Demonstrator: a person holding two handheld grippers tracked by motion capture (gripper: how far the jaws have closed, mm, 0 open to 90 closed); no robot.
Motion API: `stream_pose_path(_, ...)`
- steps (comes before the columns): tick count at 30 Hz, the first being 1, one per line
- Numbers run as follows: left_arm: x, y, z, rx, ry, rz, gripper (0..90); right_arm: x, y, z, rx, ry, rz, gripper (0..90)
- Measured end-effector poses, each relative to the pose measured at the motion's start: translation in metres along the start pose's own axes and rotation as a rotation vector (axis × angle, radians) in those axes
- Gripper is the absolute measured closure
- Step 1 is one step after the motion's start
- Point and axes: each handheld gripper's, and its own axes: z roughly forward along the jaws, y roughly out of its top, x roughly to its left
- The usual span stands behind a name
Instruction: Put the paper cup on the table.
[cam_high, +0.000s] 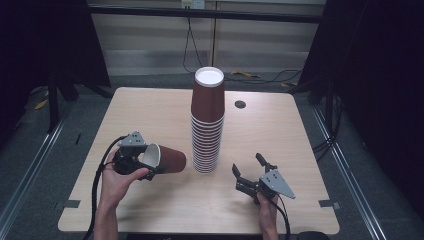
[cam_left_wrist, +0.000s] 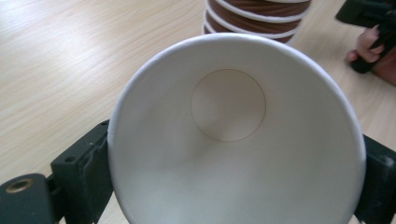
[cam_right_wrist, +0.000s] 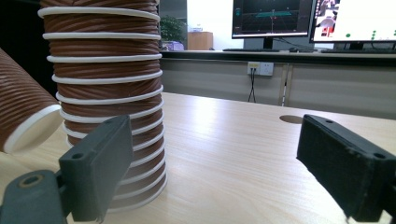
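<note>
The left gripper (cam_high: 145, 162) is clamped on the rim of a brown paper cup (cam_high: 167, 159), held on its side just above the surface (cam_high: 150, 115), just left of the tall cup stack (cam_high: 207, 120); the right gripper (cam_high: 248, 172) stands released, empty, right of the stack

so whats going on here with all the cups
A person works at a wooden table with a gripper in each hand. The left gripper holds a single brown paper cup on its side, fingers clamped on either side of the rim. A tall stack of upside-down cups stands mid-table. The right gripper waits open beside the stack, holding nothing.
</note>
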Motion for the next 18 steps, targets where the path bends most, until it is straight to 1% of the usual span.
stream_pose_path(1, 0.001, 0.002, 0.000, 0.018, 0.019, 0.009, 7.5, 0.000, 0.000, 0.000, 0.002, -0.004, -0.002, 11.0)
stream_pose_path(2, 0.002, 0.004, 0.000, 0.025, 0.021, 0.013, 7.5, 0.000, 0.000, 0.000, 0.001, -0.003, -0.002, 11.1)
stream_pose_path(3, 0.003, 0.005, 0.000, 0.031, 0.015, 0.012, 7.4, 0.000, 0.000, 0.000, 0.001, -0.003, -0.001, 11.1)
stream_pose_path(6, 0.005, 0.010, 0.001, 0.069, 0.008, 0.025, 7.4, 0.000, 0.000, 0.000, 0.001, -0.005, -0.002, 11.1)
stream_pose_path(8, 0.008, 0.013, 0.002, 0.092, 0.015, 0.027, 7.3, 0.001, 0.000, 0.000, 0.001, -0.015, -0.002, 11.1)
stream_pose_path(9, 0.009, 0.014, 0.002, 0.099, 0.017, 0.035, 7.3, 0.001, 0.000, -0.001, 0.001, -0.013, -0.002, 11.5)
stream_pose_path(10, 0.011, 0.015, 0.002, 0.105, 0.014, 0.034, 7.2, 0.000, 0.000, -0.001, -0.003, -0.010, 0.001, 12.2)
stream_pose_path(12, 0.013, 0.018, 0.001, 0.119, 0.018, 0.036, 7.2, 0.000, 0.000, -0.001, -0.001, -0.019, 0.002, 12.3)
stream_pose_path(15, 0.015, 0.022, 0.002, 0.146, 0.010, 0.058, 7.0, 0.000, 0.000, 0.000, 0.001, -0.017, -0.001, 12.4)
stream_pose_path(16, 0.016, 0.023, 0.002, 0.156, 0.008, 0.057, 7.0, 0.001, 0.000, -0.001, 0.000, -0.016, 0.000, 12.5)
stream_pose_path(18, 0.018, 0.026, 0.004, 0.177, 0.015, 0.074, 7.0, 0.000, 0.000, -0.001, -0.004, -0.016, 0.002, 12.4)
